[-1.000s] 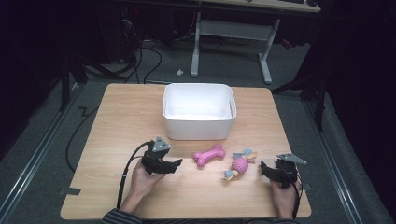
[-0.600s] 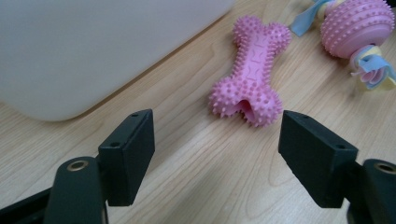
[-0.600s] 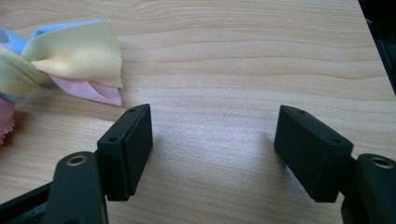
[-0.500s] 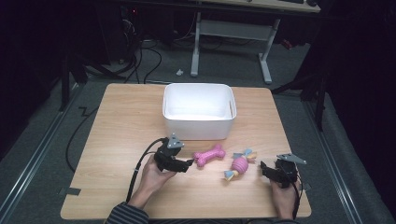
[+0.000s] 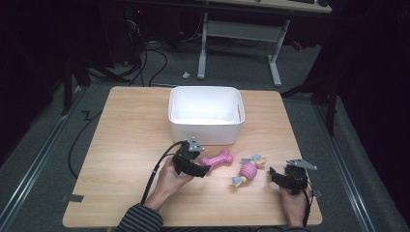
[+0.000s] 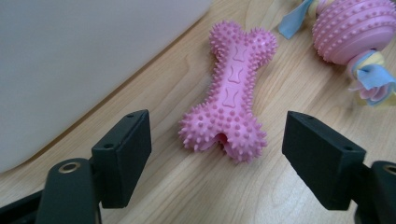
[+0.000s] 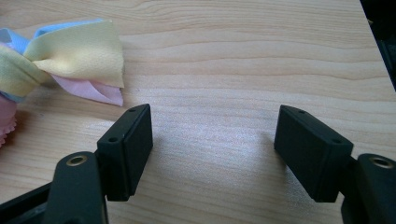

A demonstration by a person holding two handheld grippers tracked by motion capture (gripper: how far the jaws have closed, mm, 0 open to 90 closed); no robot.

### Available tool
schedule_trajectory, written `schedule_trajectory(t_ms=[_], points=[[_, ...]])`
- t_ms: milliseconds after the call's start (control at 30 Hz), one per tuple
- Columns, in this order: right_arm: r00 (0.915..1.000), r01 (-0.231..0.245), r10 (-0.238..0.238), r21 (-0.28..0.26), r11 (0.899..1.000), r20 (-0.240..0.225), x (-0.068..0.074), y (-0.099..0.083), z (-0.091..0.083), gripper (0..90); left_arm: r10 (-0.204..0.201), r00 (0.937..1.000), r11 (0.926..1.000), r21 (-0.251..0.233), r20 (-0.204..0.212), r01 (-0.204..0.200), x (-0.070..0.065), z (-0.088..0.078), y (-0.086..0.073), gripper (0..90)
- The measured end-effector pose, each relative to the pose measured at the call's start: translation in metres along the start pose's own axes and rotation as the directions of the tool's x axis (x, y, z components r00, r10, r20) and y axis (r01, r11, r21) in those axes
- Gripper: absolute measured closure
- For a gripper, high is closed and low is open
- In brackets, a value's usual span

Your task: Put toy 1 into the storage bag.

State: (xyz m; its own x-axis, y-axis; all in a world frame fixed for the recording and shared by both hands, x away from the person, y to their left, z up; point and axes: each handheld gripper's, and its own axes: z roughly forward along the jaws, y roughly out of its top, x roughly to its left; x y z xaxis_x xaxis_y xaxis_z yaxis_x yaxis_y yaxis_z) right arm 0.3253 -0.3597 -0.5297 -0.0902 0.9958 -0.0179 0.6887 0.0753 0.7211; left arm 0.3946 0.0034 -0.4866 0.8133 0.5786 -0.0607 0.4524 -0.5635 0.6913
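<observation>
Risk lies ahead: left tool (image 6: 217, 154), jaws just opened wide around pink bone (image 6: 231, 95), could push it away; right tool (image 7: 212, 151) gapes idle.

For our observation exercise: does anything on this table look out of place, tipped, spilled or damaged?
Nothing stands out. The white bin sits upright on the table, and the pink bone toy and the ribboned ball toy lie flat in front of it, apparently intact. Nothing looks spilled.
</observation>
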Motion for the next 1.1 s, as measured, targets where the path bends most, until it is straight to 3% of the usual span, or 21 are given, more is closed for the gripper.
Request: schedule_trajectory(t_ms=[400, 1100], points=[[1.0000, 0.000, 0.000, -0.001, 1.000, 0.000, 0.000, 0.000, 0.000, 28.3, 0.018, 0.9997, 0.9980, 0.060, -0.014, -0.017, -0.006, 0.024, 0.003, 23.8], [1.0000, 0.000, 0.000, -0.001, 1.000, 0.000, 0.000, 0.000, 0.000, 28.4, 0.019, 0.9994, 0.9952, 0.097, -0.030, -0.016, -0.009, 0.040, 0.003, 28.1]])
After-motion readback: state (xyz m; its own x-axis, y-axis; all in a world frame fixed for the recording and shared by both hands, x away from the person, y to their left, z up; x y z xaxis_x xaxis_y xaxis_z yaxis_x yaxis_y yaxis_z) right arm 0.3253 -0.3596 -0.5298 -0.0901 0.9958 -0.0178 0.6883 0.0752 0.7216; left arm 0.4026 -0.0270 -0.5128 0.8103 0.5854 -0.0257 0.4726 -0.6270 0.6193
